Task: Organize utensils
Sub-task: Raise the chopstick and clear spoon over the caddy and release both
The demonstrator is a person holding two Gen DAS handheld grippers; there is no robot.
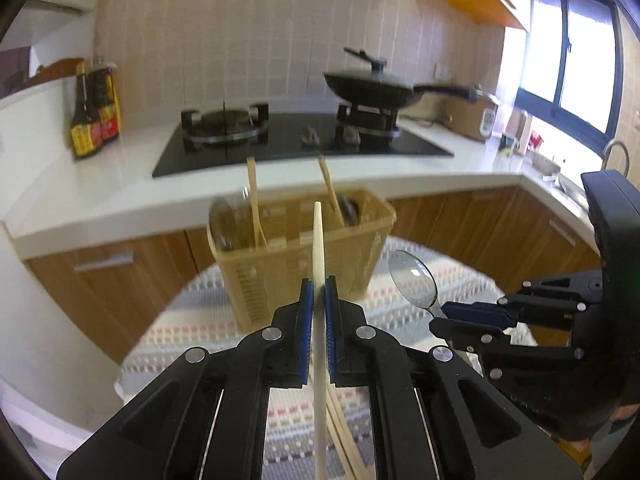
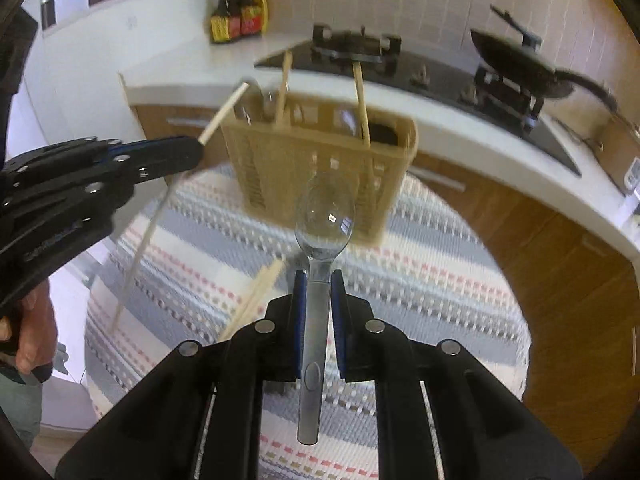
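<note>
Basket, chopsticks, spoons inside

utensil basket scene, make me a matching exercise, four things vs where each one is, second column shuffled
Things:
1. clear spoon
2. lone chopstick
3. black pan
4. utensil basket

Places:
A. on the striped cloth
B. on the right-hand burner
C. clamped in the left gripper
D. clamped in the right gripper

Pairs: 1-D, 2-C, 3-B, 4-A
</note>
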